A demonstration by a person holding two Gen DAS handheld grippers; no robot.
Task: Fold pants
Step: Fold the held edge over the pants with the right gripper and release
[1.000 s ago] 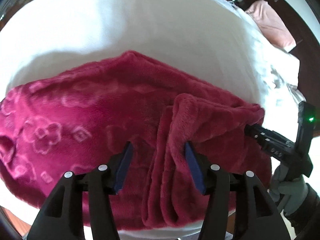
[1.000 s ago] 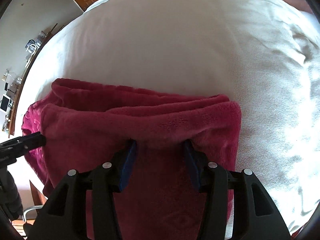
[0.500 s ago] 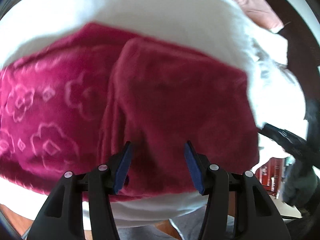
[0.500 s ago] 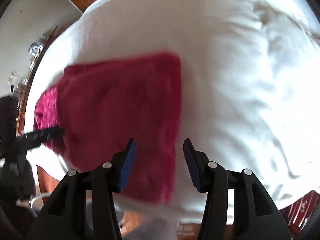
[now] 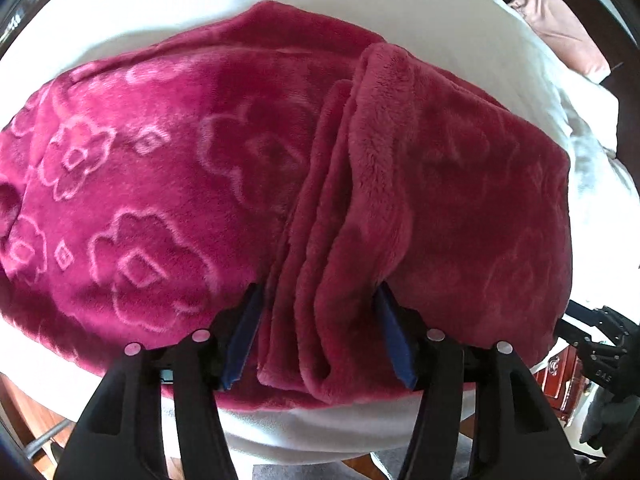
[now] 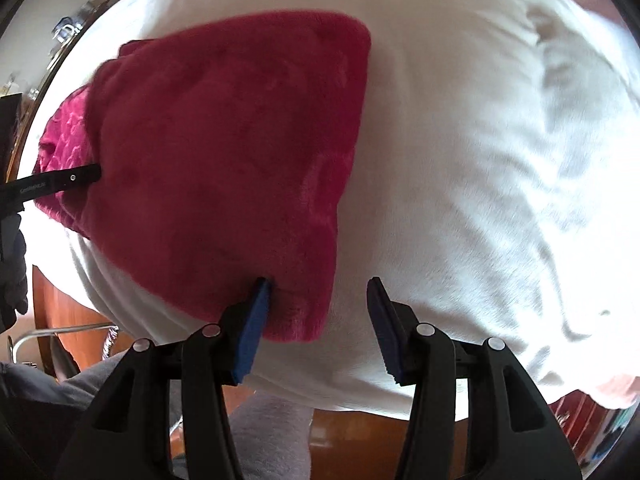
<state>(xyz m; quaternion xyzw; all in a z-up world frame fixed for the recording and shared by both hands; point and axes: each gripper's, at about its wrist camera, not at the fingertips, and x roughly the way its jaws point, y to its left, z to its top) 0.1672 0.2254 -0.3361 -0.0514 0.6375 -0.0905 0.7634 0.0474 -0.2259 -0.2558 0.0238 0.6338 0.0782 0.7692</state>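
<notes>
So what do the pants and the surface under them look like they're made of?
The pants look like plush fleece: deep magenta, matte, with a fuzzy pile and embossed paler flower outlines. The bed cover beneath looks like soft white cloth, matte and lightly rumpled; its exact weave cannot be told.

The pants (image 5: 280, 184) are thick plush fleece, matt, with an embossed flower pattern. The bed cover (image 6: 500, 160) is soft white cloth. Both grippers have matt black plastic bodies and blue pads (image 5: 244, 332).
</notes>
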